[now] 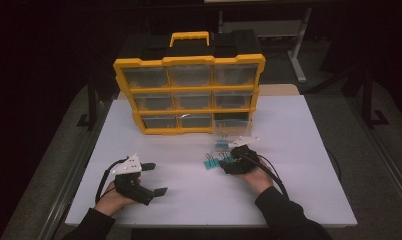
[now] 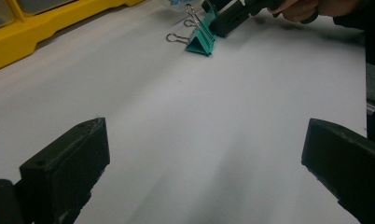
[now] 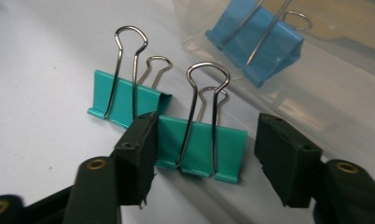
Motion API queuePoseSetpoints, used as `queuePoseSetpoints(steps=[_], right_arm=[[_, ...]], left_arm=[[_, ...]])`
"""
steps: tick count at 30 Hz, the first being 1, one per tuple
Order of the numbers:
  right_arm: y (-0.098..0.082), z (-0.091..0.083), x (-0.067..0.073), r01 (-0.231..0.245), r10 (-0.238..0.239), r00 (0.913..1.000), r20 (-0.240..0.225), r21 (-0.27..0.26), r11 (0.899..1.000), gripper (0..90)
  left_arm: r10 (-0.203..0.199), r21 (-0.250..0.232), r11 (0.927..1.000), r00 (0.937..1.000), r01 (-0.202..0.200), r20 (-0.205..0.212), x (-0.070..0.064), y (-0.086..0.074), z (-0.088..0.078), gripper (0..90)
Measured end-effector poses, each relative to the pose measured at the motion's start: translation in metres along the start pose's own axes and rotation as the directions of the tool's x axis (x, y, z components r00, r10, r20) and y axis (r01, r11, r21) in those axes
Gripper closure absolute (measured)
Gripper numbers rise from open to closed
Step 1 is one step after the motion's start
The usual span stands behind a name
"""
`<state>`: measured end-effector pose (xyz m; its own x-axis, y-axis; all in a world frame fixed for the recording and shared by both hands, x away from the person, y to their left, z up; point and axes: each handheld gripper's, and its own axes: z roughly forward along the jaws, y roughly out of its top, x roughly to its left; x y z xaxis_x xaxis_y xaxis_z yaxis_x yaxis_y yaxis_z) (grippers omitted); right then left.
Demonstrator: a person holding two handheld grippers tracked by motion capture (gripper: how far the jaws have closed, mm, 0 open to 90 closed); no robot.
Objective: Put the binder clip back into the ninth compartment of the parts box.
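**White tabletop with binder clips and drawer cabinet**

White table (image 1: 299,165) bears a yellow drawer cabinet (image 1: 189,95) with nine drawers. Right gripper (image 3: 204,154): jaws half open, straddling the nearer teal binder clip (image 3: 202,149); left pad seems to touch it, right pad stands clear. Two teal clips lie side by side; the second teal clip (image 3: 125,98) is just behind. One blue clip (image 3: 260,42) sits in a clear tray (image 3: 316,93). Left gripper (image 2: 204,158): jaws wide open, holding nothing, well apart from the clips.

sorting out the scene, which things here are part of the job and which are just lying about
In the job:
right gripper, open around the nearer teal metal binder clip
second teal binder clip
blue binder clip in clear plastic drawer

Lying about:
left gripper, open
yellow drawer cabinet
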<state>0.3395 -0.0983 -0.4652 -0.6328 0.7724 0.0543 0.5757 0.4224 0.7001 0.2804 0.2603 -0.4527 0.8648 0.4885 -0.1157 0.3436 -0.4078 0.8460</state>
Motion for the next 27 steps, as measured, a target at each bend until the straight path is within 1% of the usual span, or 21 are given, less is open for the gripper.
queuePoseSetpoints(steps=[3, 9, 16, 27], right_arm=[[0.0001, 0.0000, 0.0013, 0.013, -0.013, 0.9999, -0.005, 0.001, 1.000, 43.9], [-0.0001, -0.0009, 0.0014, 0.024, -0.024, 0.9997, -0.005, 0.006, 1.000, 47.7], [-0.0002, -0.0019, 0.0024, 0.047, -0.047, 0.9989, 0.000, 0.009, 0.999, 48.3], [-0.0001, -0.0087, 0.0013, 0.048, -0.048, 0.9987, -0.015, 0.001, 0.999, 48.4]], left_arm=[[0.000, 0.000, 1.0000, 1.0000, 0.000, 0.001, 0.0000, 0.0000, 0.0000, 0.7], [0.000, 0.001, 1.0000, 1.0000, 0.000, 0.002, -0.0001, -0.0001, 0.0001, 0.7], [0.001, 0.000, 1.0000, 1.0000, -0.001, 0.003, 0.0000, -0.0001, 0.0001, 0.7], [-0.002, 0.001, 1.0000, 1.0000, 0.002, 0.002, 0.0000, -0.0002, 0.0003, 0.7]])
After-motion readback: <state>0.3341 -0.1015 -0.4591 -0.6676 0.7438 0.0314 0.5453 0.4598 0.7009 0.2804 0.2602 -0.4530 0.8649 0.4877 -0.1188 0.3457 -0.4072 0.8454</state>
